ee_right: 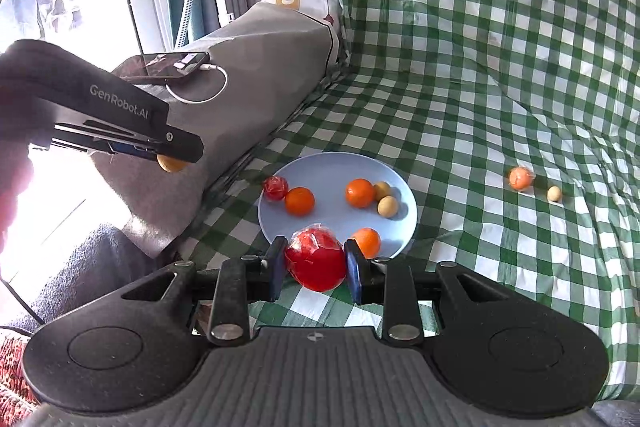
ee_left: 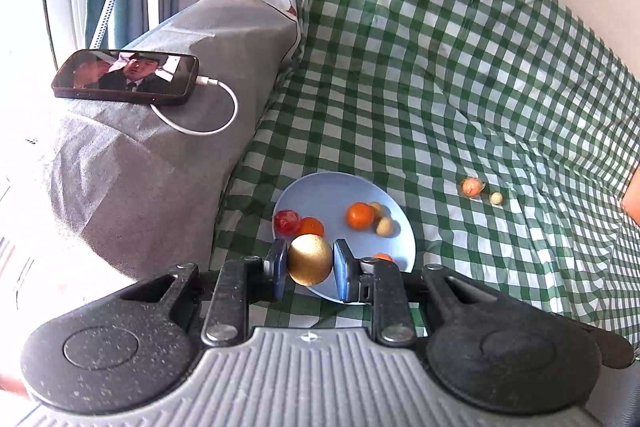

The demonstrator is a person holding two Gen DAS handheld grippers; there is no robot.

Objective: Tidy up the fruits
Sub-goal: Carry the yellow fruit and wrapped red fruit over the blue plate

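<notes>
My left gripper point(ee_left: 310, 263) is shut on a golden-yellow round fruit point(ee_left: 310, 259), held just above the near rim of the light-blue plate point(ee_left: 320, 195). My right gripper point(ee_right: 316, 263) is shut on a red wrapped fruit point(ee_right: 316, 259) at the plate's point(ee_right: 328, 171) near edge. Several fruits lie on the plate: oranges point(ee_right: 299, 201) point(ee_right: 360, 192), a small red wrapped one point(ee_right: 275, 187) and pale round ones point(ee_right: 388, 206). The right wrist view shows the left gripper point(ee_right: 172, 163) at left, above the grey cushion, the yellow fruit peeking out beneath it.
An orange wrapped fruit point(ee_right: 521, 178) and a small pale ball point(ee_right: 554, 193) lie on the green checked cloth point(ee_right: 480, 87) to the right of the plate. A phone point(ee_left: 124, 77) on a white cable rests on the grey covered cushion point(ee_left: 160, 167) at left.
</notes>
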